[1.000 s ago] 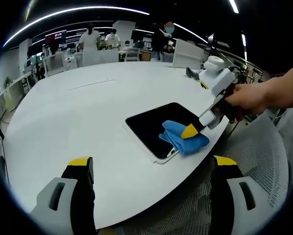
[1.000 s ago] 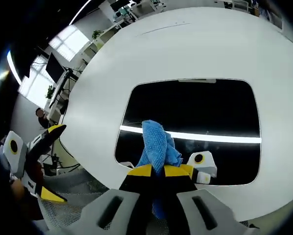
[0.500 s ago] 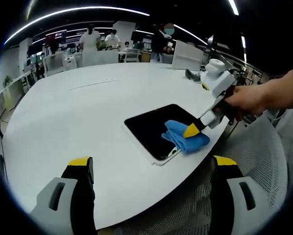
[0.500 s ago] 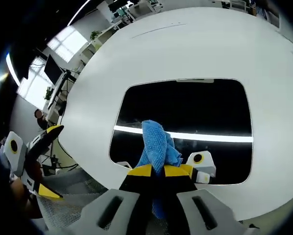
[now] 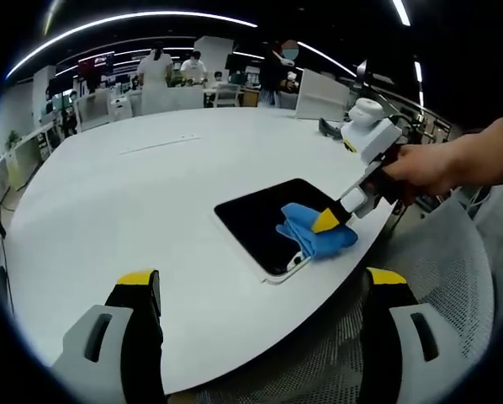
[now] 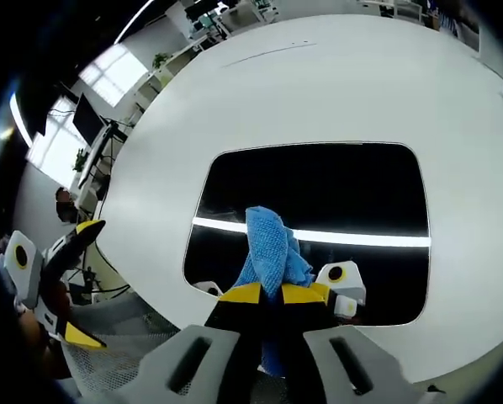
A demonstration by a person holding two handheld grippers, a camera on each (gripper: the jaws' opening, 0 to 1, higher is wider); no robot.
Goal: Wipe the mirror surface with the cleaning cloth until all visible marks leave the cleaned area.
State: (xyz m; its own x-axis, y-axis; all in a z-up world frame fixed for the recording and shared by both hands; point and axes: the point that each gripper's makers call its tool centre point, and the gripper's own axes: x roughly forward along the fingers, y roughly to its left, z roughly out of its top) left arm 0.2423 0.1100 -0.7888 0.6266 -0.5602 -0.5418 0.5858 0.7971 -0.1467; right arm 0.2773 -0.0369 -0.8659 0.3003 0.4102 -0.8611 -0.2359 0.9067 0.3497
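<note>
A dark rectangular mirror (image 5: pixel 264 220) (image 6: pixel 319 198) with a white frame lies flat on the round white table (image 5: pixel 134 194), close to its near edge. My right gripper (image 6: pixel 271 292) (image 5: pixel 327 222) is shut on a blue cleaning cloth (image 6: pixel 270 248) (image 5: pixel 315 231) and presses it on the mirror's near part. A bright strip of ceiling light reflects across the glass. My left gripper (image 5: pixel 260 278) hangs open off the table's edge, nothing between its jaws; it also shows at the left of the right gripper view (image 6: pixel 62 286).
A white mesh chair (image 5: pixel 436 286) stands under the table's edge by the mirror. A person's hand (image 5: pixel 424 168) holds the right gripper. People and desks fill the far background (image 5: pixel 176 71). Windows and a monitor (image 6: pixel 92 109) lie beyond the table.
The right gripper with the cloth has slid slightly back and forth over the mirror's near part. The left gripper has stayed put.
</note>
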